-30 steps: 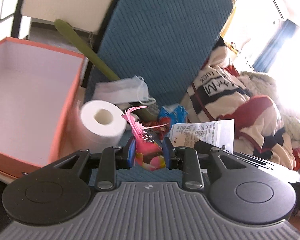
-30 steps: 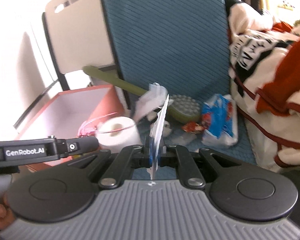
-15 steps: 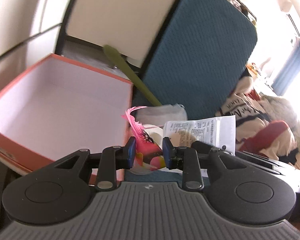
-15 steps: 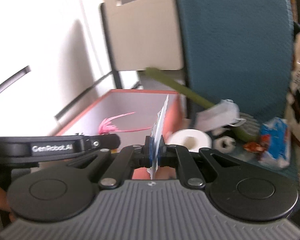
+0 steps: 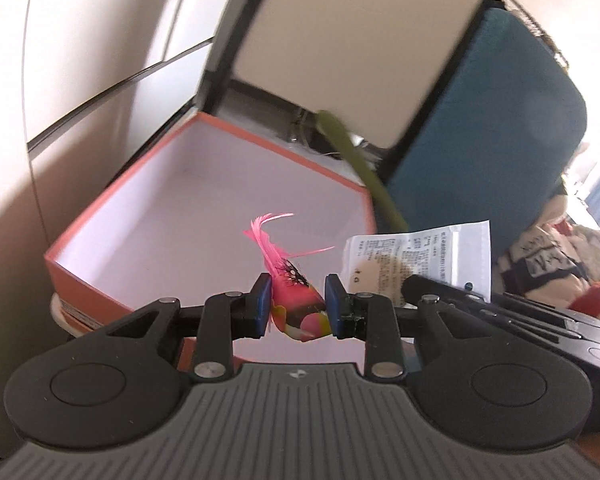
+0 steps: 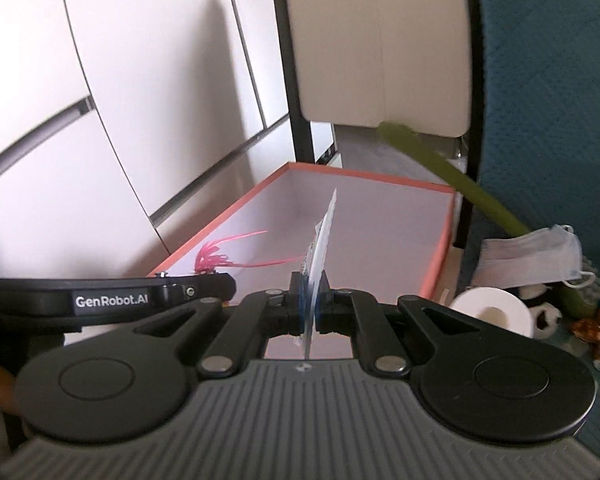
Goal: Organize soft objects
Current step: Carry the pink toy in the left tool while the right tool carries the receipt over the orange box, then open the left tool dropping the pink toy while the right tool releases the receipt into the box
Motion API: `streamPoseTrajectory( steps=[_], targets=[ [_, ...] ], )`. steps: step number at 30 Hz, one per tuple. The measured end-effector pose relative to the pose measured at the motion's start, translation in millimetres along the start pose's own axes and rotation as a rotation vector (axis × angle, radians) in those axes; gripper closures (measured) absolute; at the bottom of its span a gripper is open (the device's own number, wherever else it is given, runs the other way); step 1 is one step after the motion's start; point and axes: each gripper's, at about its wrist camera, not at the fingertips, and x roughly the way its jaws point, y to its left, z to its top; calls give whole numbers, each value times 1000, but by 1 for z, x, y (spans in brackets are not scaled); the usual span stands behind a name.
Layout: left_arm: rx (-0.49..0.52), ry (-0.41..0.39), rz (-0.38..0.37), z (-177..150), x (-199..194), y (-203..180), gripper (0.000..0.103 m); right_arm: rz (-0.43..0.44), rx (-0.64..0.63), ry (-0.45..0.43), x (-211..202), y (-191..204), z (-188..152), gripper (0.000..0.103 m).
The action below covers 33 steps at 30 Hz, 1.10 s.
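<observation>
Left wrist view: the left gripper [image 5: 296, 310] has its jaws clenched on a small pink feathered toy [image 5: 294, 304], blue pads pressing both sides of it; pink feathers stick up from its top. The toy hangs over the near part of an open orange box [image 5: 80, 280] with a white inside. To the right, a white printed packet [image 5: 432, 258] stands up from the right gripper [image 5: 410, 288]; its fine print is too small and blurred to read. Behind are a pale chair back [image 5: 352, 52], a blue cushion [image 5: 500, 132] and the blurred green handle [image 5: 360, 168] of something whose lower end is hidden.

Right wrist view: here the right gripper [image 6: 310, 306] has its jaws closed on the packet [image 6: 322, 248], seen edge-on. The left gripper's arm [image 6: 112, 300] reads "GenRobot.AI"; only the toy's feathers [image 6: 220, 258] show above it. Beside the box [image 6: 436, 264] lie a toilet roll [image 6: 494, 312] and a face mask [image 6: 532, 258]; the items at the right edge are cut off.
</observation>
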Motion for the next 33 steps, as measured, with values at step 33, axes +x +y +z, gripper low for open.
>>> streamPoseTrajectory(
  steps=[33],
  targets=[
    [-60, 202, 75, 32, 100, 93, 41, -88, 74, 208, 134, -7, 14, 84]
  ],
)
